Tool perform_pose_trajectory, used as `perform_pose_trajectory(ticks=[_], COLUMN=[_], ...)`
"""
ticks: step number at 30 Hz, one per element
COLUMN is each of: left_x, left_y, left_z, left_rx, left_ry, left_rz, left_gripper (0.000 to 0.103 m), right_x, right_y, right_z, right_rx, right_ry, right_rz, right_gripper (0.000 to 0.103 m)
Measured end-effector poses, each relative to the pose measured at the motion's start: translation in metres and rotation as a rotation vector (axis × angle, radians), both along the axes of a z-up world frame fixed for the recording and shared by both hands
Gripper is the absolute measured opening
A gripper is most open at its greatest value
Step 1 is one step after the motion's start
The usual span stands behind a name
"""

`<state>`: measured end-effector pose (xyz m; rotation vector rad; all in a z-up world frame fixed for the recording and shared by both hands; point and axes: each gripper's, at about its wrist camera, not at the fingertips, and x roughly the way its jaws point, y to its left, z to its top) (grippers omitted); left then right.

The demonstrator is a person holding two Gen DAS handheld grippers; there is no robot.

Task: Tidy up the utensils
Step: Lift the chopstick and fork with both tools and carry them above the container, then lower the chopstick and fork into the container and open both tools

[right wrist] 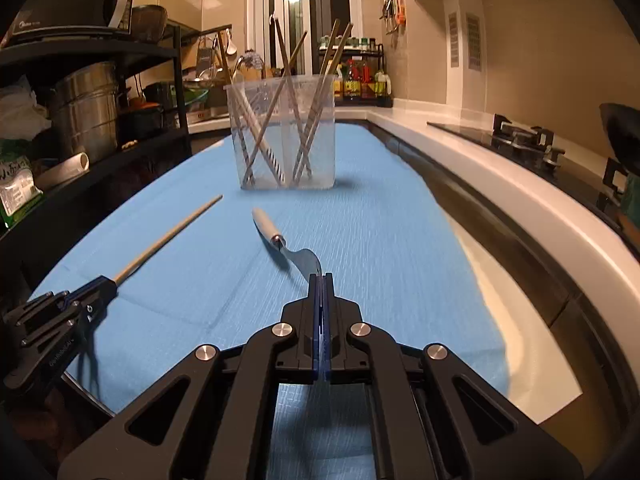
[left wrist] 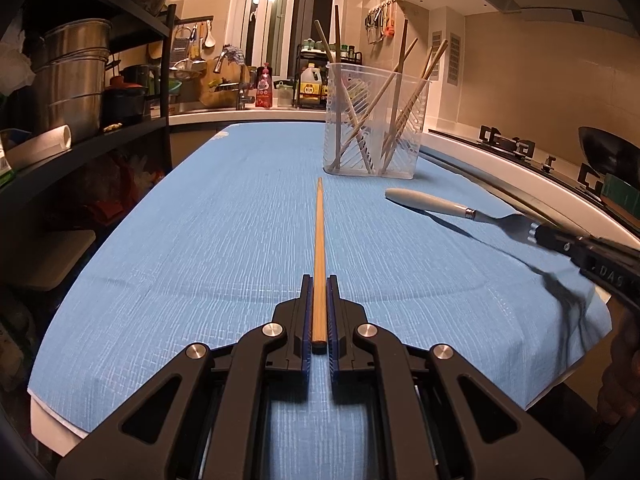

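1. The left gripper (left wrist: 319,280) is closed on a wooden chopstick (left wrist: 319,248), which is clamped between the two blue pads near its thick end.
2. The chopstick is pointed straight ahead of the left jaws, above the blue cloth (left wrist: 200,220), with its thin tip held well short of the clear plastic container (left wrist: 374,120).
3. The thick end of the chopstick is seen sticking out a little behind the pads, toward the camera.
4. The right gripper (right wrist: 320,278) is closed on a fork (right wrist: 296,248), which is pinched at its metal tine end between pads pressed nearly together.
5. The fork is stretched forward and to the left of the right jaws, with its pale handle farthest from them; whether the handle tip rests on the cloth cannot be told.
6. A shadow of the fork is cast on the cloth just beneath it.
7. The clear container is stood on the cloth ahead of both pairs of jaws, to the right of the line of the left ones and slightly left of the right ones.
8. Several chopsticks (right wrist: 256,132) are leaned at crossing angles inside the container, with their upper ends above its rim.
9. The two grippers are held side by side and apart, each visible at the edge of the other's view.
10. A white countertop (right wrist: 500,184) with a black stove (right wrist: 520,140) is seen to the right of the right jaws, and a dark shelf (left wrist: 80,152) carrying metal pots (left wrist: 76,72) to the left of the left jaws.
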<state>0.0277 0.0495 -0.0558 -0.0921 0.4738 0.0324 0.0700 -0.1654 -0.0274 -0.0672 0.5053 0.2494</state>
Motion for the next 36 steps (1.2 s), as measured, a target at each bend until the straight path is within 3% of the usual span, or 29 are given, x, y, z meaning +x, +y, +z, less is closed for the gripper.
perform_pose_trajectory(ticks=[22, 36], left_x=[-0.032, -0.018], left_y=[-0.005, -0.01], left_z=[0.1, 0.18], left_rx=[0.035, 0.054], left_ry=[-0.137, -0.082], left_rz=[0.015, 0.018], left_gripper=[0.007, 0.007], right_x=[-0.039, -0.036], right_y=[0.004, 0.017], right_z=[0.105, 0.159], right_rx=[-0.057, -0.09], right_ry=[-0.235, -0.301], right_rz=[-0.022, -0.012], right_gripper=[0.001, 0.001])
